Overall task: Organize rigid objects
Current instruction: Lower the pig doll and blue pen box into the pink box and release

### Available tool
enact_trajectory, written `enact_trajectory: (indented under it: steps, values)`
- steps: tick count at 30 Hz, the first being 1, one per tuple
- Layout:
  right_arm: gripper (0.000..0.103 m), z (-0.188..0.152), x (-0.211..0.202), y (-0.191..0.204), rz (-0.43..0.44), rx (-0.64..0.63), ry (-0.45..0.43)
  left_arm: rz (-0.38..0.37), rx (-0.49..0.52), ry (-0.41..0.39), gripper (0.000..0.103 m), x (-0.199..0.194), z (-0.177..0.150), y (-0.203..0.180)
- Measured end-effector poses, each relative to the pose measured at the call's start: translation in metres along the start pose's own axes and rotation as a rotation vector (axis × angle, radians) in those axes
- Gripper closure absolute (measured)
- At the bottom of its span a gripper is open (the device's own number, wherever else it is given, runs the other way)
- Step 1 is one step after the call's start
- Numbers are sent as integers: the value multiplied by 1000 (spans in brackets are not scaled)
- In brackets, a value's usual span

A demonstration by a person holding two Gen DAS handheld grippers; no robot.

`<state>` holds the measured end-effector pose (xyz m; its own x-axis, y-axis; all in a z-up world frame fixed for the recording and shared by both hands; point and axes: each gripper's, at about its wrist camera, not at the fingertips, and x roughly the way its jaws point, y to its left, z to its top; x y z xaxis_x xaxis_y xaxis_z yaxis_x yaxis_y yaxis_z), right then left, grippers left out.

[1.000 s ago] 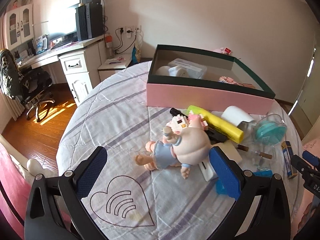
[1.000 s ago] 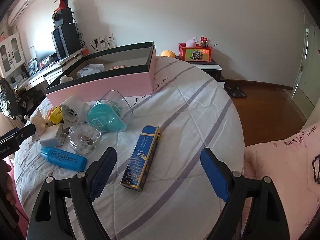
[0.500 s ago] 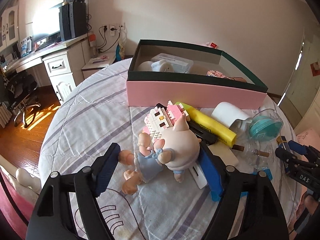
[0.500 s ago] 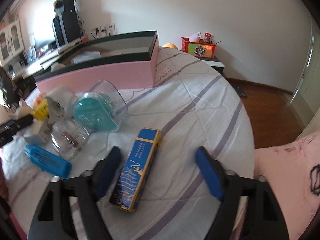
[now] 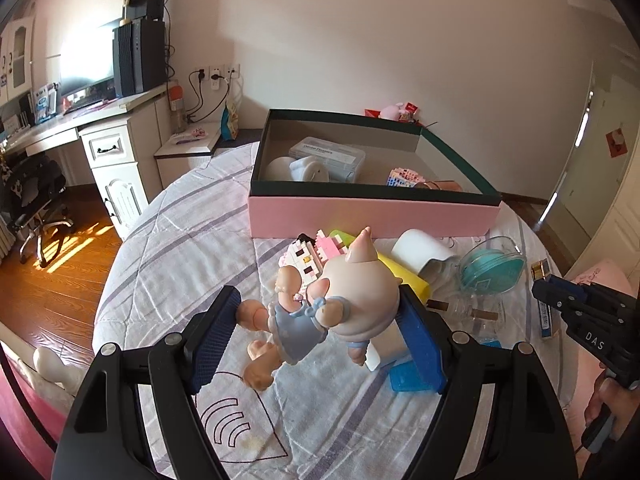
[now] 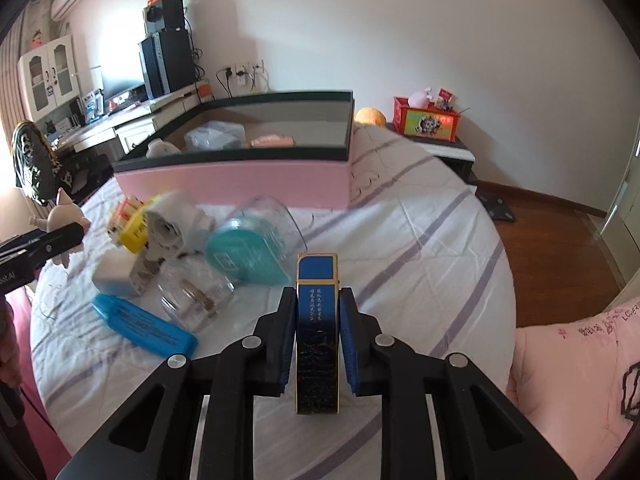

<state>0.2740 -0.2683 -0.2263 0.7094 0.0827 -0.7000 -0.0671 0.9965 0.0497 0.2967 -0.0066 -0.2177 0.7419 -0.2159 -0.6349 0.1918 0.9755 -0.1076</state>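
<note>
My left gripper is shut on a pig figurine in a blue outfit and holds it lifted above the bed; it also shows in the right wrist view. My right gripper is shut on a long blue and gold box, held just above the bedspread; it also shows in the left wrist view. A pink box with a dark green rim stands behind, open, with several items inside.
On the bedspread lie a pink block toy, a yellow highlighter, a white roll, a teal case in clear plastic, a glass jar, a blue marker and a white adapter. A desk stands at the left.
My left gripper closed on the pig figurine and lifted it. My right gripper moved onto the blue box and closed on it.
</note>
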Motion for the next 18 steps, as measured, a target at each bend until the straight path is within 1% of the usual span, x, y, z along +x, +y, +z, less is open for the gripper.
enact_trajectory:
  steps: [3, 6, 8, 10, 12, 14, 16, 18]
  values:
    - [82, 17, -10, 3, 37, -10, -40, -20, 21, -28, 24, -6, 13, -6]
    - [82, 39, -15, 6, 85, -18, -79, -47, 49, -54, 24, -7, 34, -13]
    - [82, 61, -14, 10, 117, -34, -107, -55, 79, -76, 24, -4, 53, -19]
    - [82, 82, -10, 15, 126, -61, -131, -53, 107, -86, 24, 3, 72, -26]
    - [82, 107, 1, 20, 135, -83, -145, -72, 130, -96, 24, 13, 93, -33]
    - [82, 127, 16, 22, 139, -99, -145, -100, 154, -74, 24, 30, 113, -41]
    - [82, 148, 37, 21, 121, -113, -125, -95, 181, -48, 24, 53, 131, -51]
    - [82, 163, 57, 19, 104, -111, -116, -107, 192, -22, 24, 75, 143, -58]
